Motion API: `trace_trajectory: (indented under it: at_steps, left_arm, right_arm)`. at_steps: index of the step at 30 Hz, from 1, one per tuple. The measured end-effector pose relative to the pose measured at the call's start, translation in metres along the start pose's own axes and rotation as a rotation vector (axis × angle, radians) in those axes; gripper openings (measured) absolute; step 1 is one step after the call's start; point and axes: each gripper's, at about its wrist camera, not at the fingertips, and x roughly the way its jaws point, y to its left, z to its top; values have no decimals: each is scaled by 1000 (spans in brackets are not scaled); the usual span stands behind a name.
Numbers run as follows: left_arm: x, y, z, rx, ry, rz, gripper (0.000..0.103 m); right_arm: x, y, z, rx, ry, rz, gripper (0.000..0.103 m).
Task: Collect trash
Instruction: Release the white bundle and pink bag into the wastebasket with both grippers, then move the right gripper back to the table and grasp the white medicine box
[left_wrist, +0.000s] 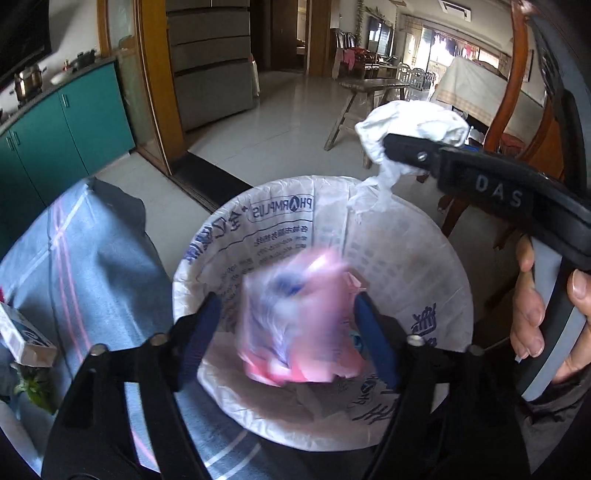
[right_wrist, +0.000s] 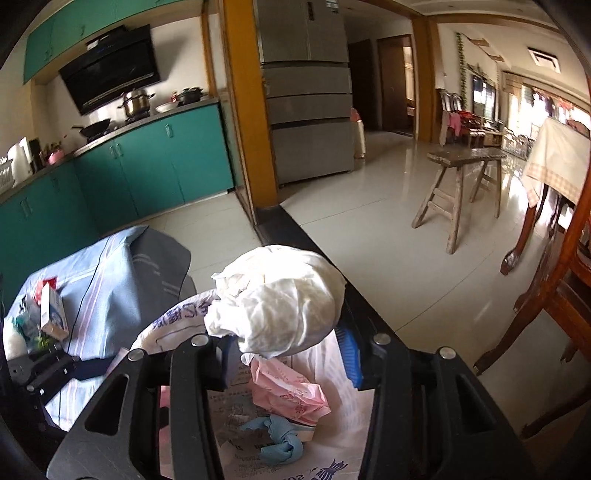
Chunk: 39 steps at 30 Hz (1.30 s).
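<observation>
Right gripper (right_wrist: 284, 354) clamps white paper wad (right_wrist: 280, 299) above lined bin (right_wrist: 332, 435) — pink bag (right_wrist: 291, 391) inside.

Both wrist cams close, angled down, sharing lined bin (left_wrist: 424, 266), kitchen beyond.

Blurred pink bag (left_wrist: 301, 317) inside lined bin (left_wrist: 424, 236); crumpled white tissue (right_wrist: 280, 299) above rim.

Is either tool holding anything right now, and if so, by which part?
The right tool grips a crumpled white paper wad by its lower edge. The left tool stands open, holding nothing; the blurred pink bag lies between its fingers above the bin.
</observation>
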Motion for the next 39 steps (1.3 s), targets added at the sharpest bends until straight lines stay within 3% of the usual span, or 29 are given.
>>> trace_trajectory:
  at_steps: [2,4,6,15,21,27,29,33,39]
  left_arm:
    - [-8,5,-5,16,-11,25,86]
    - [-18,14,-10,28,-25,67,87]
    - [-24,20,-13,38,-32,101,87]
    - [-80,98,-35,-56,-58,319,87]
    - [-123,171,-61,-143,-94,524,87]
    - [-184,225,-101,-288,-163,669,89]
    - [-200,239,-112,-356,-189,669,91]
    - [-212,268,-132,-519,-166,599,91]
    - [-218,278,-143,-587,-171,598,92]
  right_arm:
    - [-1,8,-2,-39,1,8,54]
    - [-3,13,-3,-58,-6,10,69]
    - [-5,16,-3,-62,-13,17,73]
    - [1,39,-7,-108,1,25,80]
    - [10,73,-17,-226,35,39,80]
    - [21,130,-41,-365,99,152,80]
    - [24,151,-48,-397,123,197,80]
    - [23,190,-49,-414,152,326,80]
    - [33,259,-16,-421,168,458,80]
